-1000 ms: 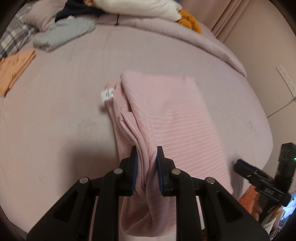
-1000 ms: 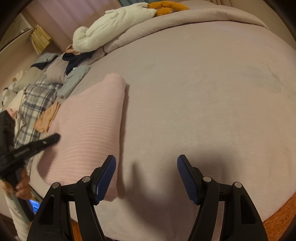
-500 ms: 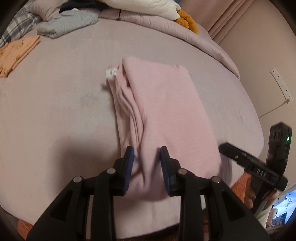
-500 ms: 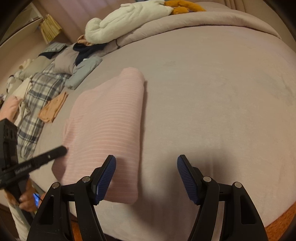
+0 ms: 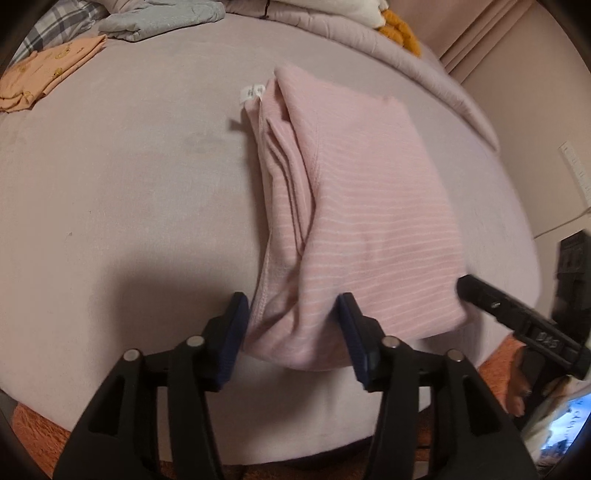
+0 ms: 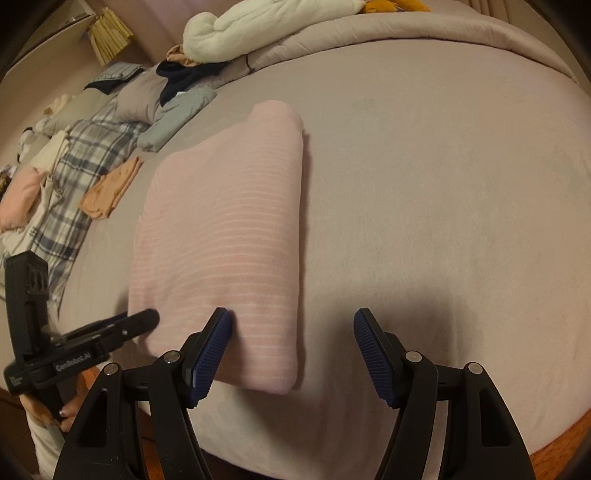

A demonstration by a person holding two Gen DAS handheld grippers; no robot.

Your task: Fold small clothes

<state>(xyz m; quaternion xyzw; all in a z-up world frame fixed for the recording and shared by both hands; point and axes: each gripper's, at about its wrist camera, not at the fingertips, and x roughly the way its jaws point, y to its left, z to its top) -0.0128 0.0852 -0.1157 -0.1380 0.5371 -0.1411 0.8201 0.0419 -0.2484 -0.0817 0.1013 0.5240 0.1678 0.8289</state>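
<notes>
the left tool (image 5: 293, 334) is opening its jaws; a second ago they pinched the near edge of the pink striped garment (image 5: 362, 206), and now the cloth lies loose between them. the folded garment rests on the bed (image 5: 122, 177). the right tool (image 6: 291, 356) stays wide open, holding nothing.

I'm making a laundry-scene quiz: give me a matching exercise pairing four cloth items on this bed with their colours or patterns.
Items:
1. folded striped garment between the grippers
2. small folded top at far left
3. folded garment behind it
4. plush toy near the curtain

Looks:
A. pale grey-blue
B. mustard yellow
C. pink with thin white lines
D. peach with small prints

Pairs: 1-C, 2-D, 3-A, 4-B
</notes>
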